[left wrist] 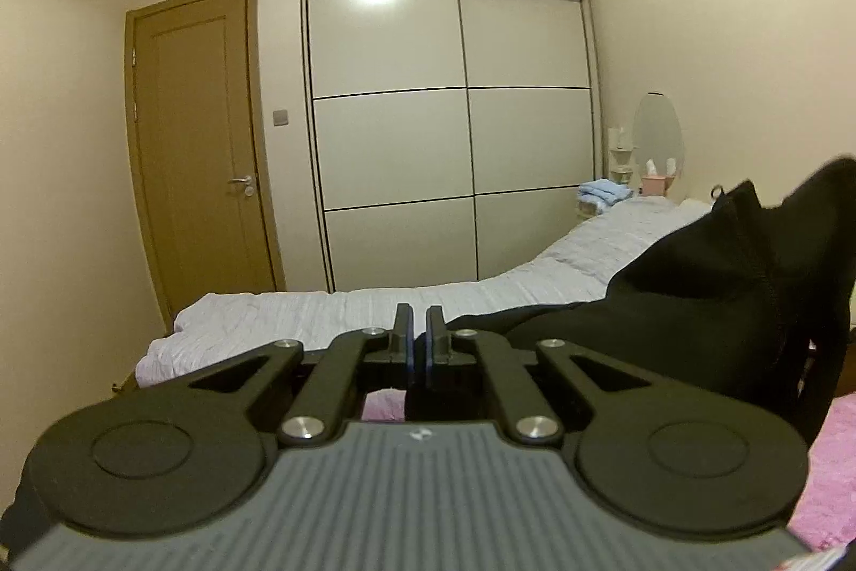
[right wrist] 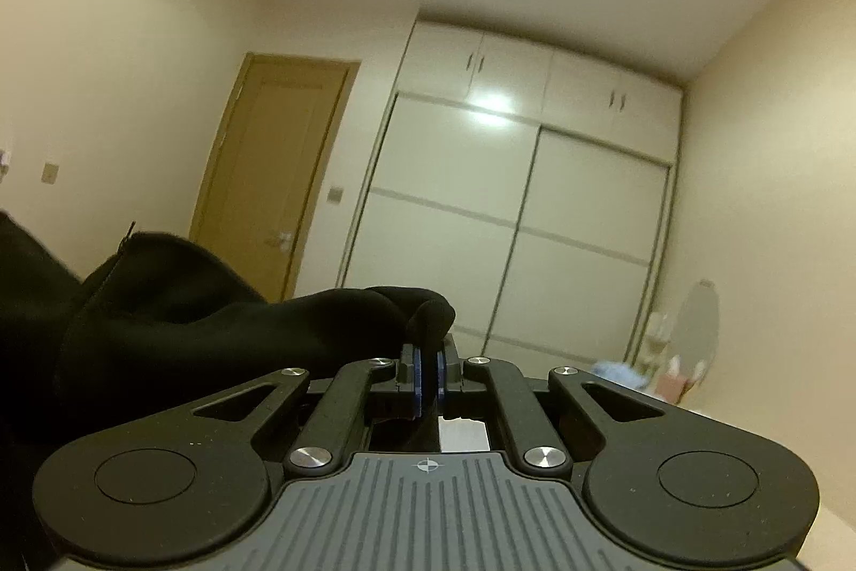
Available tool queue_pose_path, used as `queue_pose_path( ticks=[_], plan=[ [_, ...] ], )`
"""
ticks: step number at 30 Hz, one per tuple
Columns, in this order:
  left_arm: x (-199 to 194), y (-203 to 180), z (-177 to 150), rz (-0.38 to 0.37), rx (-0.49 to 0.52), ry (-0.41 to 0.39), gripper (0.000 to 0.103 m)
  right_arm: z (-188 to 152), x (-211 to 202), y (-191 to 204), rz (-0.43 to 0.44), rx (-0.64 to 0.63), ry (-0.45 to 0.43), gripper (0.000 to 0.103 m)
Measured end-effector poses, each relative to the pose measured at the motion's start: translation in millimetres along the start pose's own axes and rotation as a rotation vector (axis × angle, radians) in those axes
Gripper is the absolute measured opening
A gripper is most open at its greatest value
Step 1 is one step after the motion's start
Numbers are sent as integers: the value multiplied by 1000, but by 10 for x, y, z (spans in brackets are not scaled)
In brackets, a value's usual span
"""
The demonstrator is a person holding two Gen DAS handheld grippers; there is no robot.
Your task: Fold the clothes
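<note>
Two grippers' jaws, each pinched on black garment [right wrist: 214, 303].

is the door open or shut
Shut: the door sits flush in its frame, no gap showing, in both wrist views.
</note>
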State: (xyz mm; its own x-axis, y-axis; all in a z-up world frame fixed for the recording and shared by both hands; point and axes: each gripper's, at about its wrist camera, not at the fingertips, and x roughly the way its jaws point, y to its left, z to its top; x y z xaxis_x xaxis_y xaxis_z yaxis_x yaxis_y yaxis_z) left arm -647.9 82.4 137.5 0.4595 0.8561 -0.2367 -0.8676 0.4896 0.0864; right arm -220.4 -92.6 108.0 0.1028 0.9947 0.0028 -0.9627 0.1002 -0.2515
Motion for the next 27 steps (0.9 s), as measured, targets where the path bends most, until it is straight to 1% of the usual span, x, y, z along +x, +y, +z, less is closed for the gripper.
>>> queue_pose_path(
  ticks=[2,4,6,10,14,17,18,19,21,24,26,27],
  plan=[
    [-166,-163,-40,0,-17,-2,3,106,-265,-156,-6,-7,-23,4],
    [-330,-295,-69,-5,-57,-21,3,210,-527,-307,-11,-14,-46,4],
    [-510,-383,-66,0,-75,-42,3,256,-721,-385,-12,-25,-58,4],
    [-683,-519,56,0,-81,-78,3,264,-743,-544,-21,-28,-58,4],
    [-584,-610,254,-14,-55,-106,3,273,-765,-702,-30,-30,-58,4],
    [-314,-672,386,-28,-38,-108,3,279,-782,-820,-36,-32,-57,4],
    [-164,-678,412,-35,-35,-100,3,270,-754,-860,-39,-31,-52,4],
    [-13,-684,438,-43,-33,-92,3,191,-519,-904,-41,-23,-15,4],
    [406,-687,459,-53,-23,-65,3,31,-48,-991,-46,-6,59,4],
    [1212,-610,429,-83,-34,-5,3,-208,658,-1122,-52,18,170,4],
    [1864,-589,408,-92,-28,37,3,-368,1129,-1210,-57,35,244,4],
    [2293,-612,381,-107,-18,81,5,-448,1365,-1254,-59,43,281,4]
  ],
)
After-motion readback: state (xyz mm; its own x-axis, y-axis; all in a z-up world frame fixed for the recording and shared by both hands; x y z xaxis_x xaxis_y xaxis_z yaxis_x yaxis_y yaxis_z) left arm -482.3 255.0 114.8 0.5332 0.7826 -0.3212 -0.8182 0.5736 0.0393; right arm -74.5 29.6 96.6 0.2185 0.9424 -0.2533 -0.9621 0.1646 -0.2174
